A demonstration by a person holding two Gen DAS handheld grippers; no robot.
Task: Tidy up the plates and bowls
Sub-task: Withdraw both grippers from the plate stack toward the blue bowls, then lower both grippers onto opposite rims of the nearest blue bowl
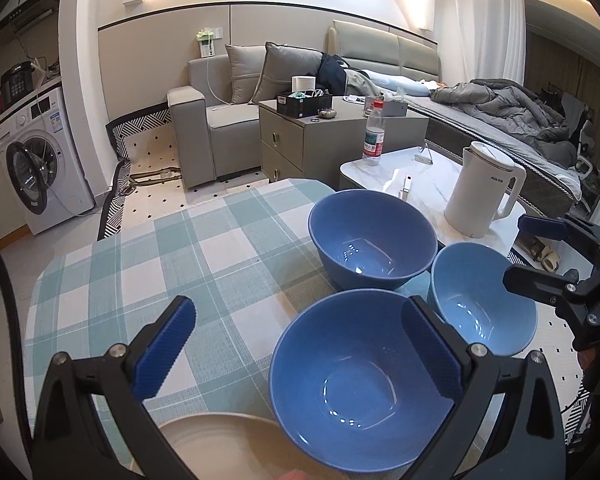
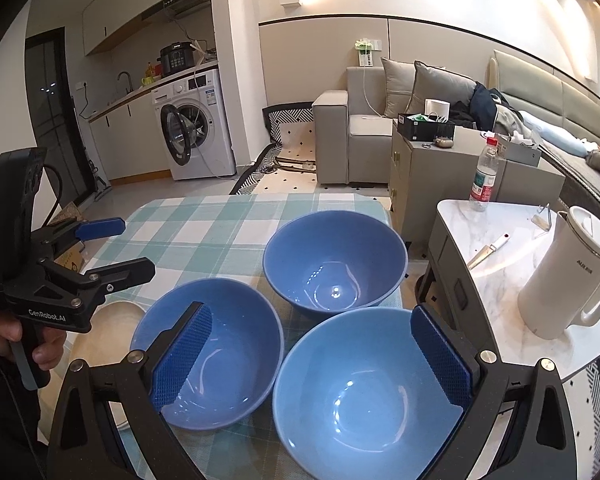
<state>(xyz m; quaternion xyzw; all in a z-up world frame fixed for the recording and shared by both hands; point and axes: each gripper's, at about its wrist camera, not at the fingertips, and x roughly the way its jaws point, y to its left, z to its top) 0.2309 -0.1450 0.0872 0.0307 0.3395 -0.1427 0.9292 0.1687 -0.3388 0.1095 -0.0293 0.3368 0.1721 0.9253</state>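
Hovering spread wide: left tool (image 1: 296, 344) over near dark-blue bowl (image 1: 360, 368), right tool (image 2: 312, 356) over light-blue bowl (image 2: 364, 396). Third bowl (image 2: 334, 260) behind, near worktop (image 1: 140, 264) far-right edge. Beige plate (image 1: 216, 444) at near edge. Checked cloth bare to left.

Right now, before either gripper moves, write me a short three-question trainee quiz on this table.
1. How many blue bowls stand on the checked tablecloth?
2. True or false: the left gripper is clamped on the beige plate.
3. Which thing stands on the marble side table? A) white kettle B) toaster C) frying pan

Key
1. Three: the far bowl, the near-left bowl and the lighter bowl under the right gripper.
2. False; its jaws are open and hold nothing.
3. A, the white kettle.
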